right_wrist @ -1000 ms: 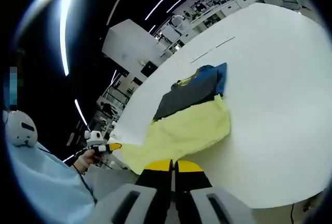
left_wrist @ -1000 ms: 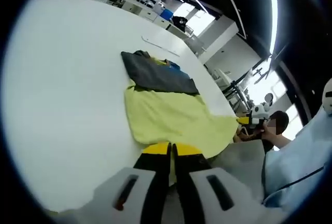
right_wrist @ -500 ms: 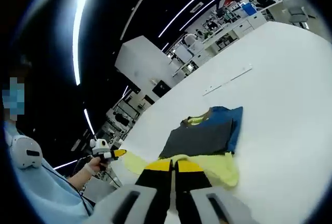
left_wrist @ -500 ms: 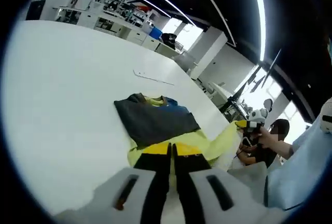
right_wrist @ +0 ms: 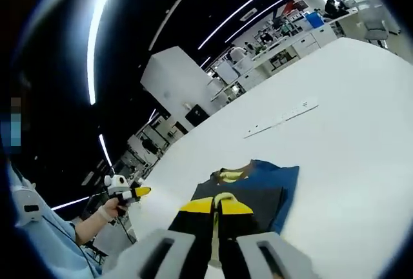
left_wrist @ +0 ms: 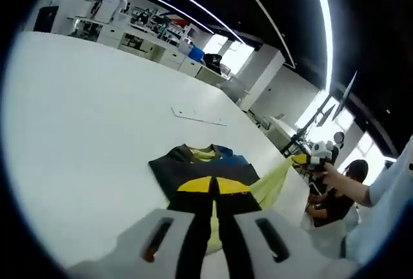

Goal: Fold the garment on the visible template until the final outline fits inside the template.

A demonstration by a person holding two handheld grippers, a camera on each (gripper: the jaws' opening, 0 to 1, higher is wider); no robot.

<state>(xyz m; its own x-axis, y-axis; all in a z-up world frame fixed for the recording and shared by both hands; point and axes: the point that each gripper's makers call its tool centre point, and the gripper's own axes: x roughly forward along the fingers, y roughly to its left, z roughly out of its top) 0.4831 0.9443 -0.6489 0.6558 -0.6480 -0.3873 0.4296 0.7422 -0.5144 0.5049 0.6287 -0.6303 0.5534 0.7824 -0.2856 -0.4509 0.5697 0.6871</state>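
Both hand-held grippers, left [left_wrist: 213, 187] and right [right_wrist: 217, 205], are clenched on the shirt's [left_wrist: 193, 169] yellow hem, carrying it over the dark half on the tabletop [left_wrist: 77, 117]. Lower both evenly toward 12 o'clock, aligning edges.

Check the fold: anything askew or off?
The garment lies uneven: its blue layer sticks out past the dark gray panel along one side. In the left gripper view a yellow flap hangs lifted off the table.
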